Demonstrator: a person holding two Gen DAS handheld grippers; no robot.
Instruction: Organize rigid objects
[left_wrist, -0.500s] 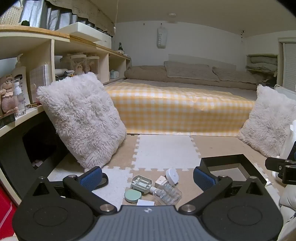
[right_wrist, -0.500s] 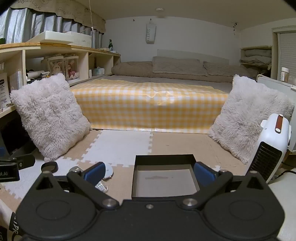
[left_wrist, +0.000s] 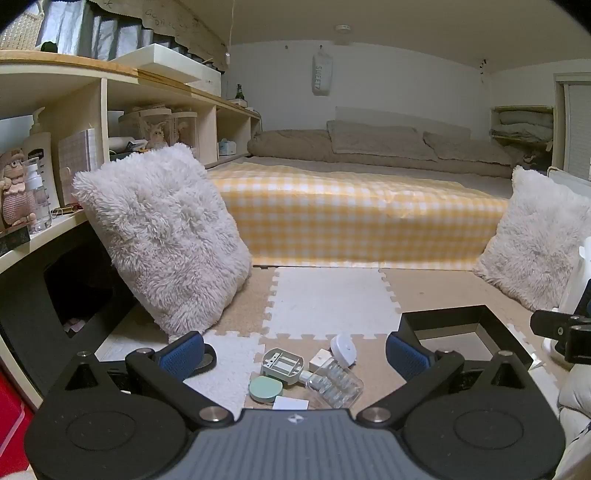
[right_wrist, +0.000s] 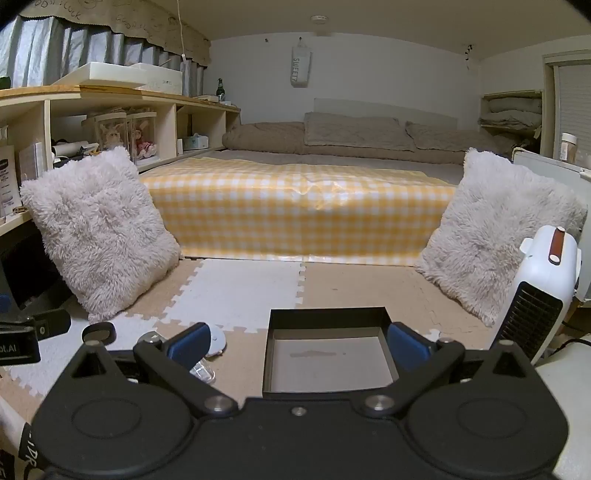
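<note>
1. Two grippers are in view, both with blue-padded fingers spread wide apart and holding nothing: the left gripper hangs low over a small heap of objects, the right gripper over a black tray.
2. Between the left gripper's fingers, on the foam floor mat, lie six small things bunched close together: one white flat card nearest, one mint-green round disc just beyond it, one clear ribbed plastic case to the right, one grey-green open frame with white inserts, one small white cube, and one white round puck farthest.
3. One black ring-shaped item sits apart to the left, partly hidden behind the left finger.
4. The single black tray, square and shallow with a pale bare floor, stands on the mat right of the heap; nothing lies in it.
5. Farther off, two shaggy white cushions lean upright: the left cushion against the shelf unit, the right cushion near one white fan heater.
6. Beyond is one bed with a yellow checked cover.
</note>
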